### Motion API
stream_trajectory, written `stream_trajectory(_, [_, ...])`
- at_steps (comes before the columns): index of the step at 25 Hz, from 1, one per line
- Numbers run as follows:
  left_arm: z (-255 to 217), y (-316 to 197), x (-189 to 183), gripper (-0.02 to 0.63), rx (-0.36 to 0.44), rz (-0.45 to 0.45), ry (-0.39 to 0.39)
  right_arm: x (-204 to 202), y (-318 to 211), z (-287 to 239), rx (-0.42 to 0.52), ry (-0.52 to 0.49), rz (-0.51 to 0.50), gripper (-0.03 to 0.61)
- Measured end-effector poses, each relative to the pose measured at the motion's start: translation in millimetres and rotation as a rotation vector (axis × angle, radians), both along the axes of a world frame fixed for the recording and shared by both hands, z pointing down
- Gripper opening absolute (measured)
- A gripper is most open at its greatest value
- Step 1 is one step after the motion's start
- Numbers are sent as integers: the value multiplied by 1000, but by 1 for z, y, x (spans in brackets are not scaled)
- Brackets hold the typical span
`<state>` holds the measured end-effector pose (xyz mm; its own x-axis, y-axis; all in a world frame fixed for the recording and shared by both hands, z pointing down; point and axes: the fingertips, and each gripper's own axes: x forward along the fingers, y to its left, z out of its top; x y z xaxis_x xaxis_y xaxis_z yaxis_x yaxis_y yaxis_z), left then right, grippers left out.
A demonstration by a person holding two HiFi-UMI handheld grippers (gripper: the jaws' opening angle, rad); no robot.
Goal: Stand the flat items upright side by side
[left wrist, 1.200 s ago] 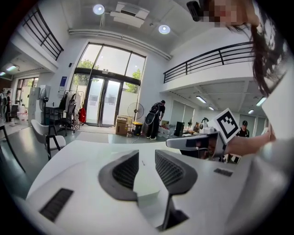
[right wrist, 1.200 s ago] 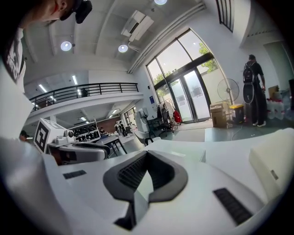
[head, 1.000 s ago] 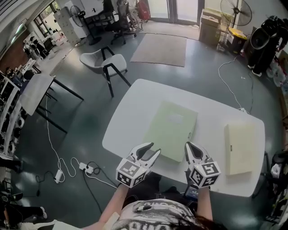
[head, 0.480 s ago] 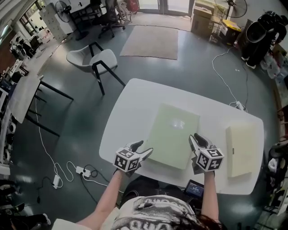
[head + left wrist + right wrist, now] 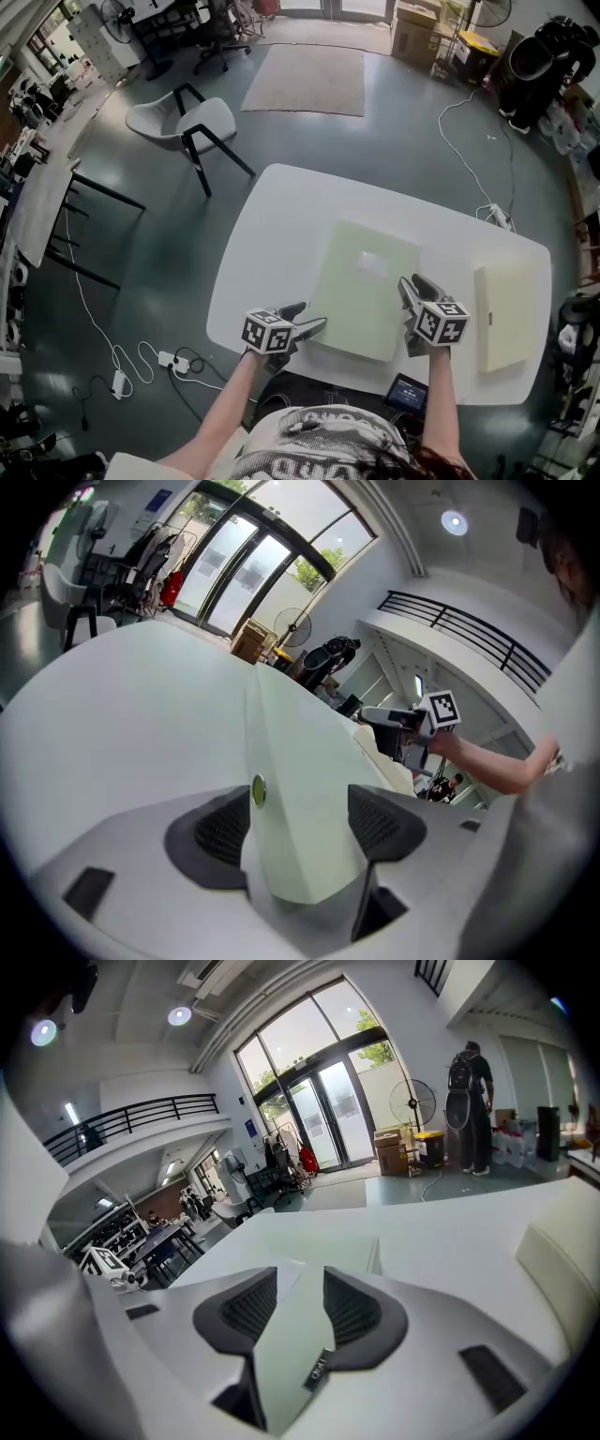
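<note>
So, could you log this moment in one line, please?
left gripper: jaws just opening, astride green folder | right gripper: likewise | cream folder: flat on table

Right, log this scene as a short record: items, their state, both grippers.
Surface: white table
Green folder: flat, centre
Cream folder: flat, right of it, apart
Left gripper: jaws have just been opening; green folder's near-left corner between them, unclamped
Right gripper: jaws have just been opening; green folder's right edge between them, unclamped
Upright: none yet

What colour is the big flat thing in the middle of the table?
Pale green. The flat thing shows best in the head view.
</note>
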<state>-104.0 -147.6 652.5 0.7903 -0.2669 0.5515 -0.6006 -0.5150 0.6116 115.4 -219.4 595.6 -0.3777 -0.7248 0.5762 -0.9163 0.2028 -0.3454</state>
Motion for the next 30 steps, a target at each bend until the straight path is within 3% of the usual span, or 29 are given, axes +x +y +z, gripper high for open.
stream_trajectory(6, [12,0,4,328,-60,25,4,12,-10,14,-51,-59,67,230])
stream_trajectory(10, [18,2,5,328,-130,-14,66,18,-19,23,-104,-151,105,328])
stream_trajectory(15, [25,4,6,327,-229,-40,173,23,-23,42,-181,-149,92,408])
stream_trajectory(22, [28,3,5,325,-246,-3,164,27,-36,62,-238,-266,135,411])
stream_trajectory(30, [26,3,9,325,-250,14,170,24,-44,77,-309,-219,77,405])
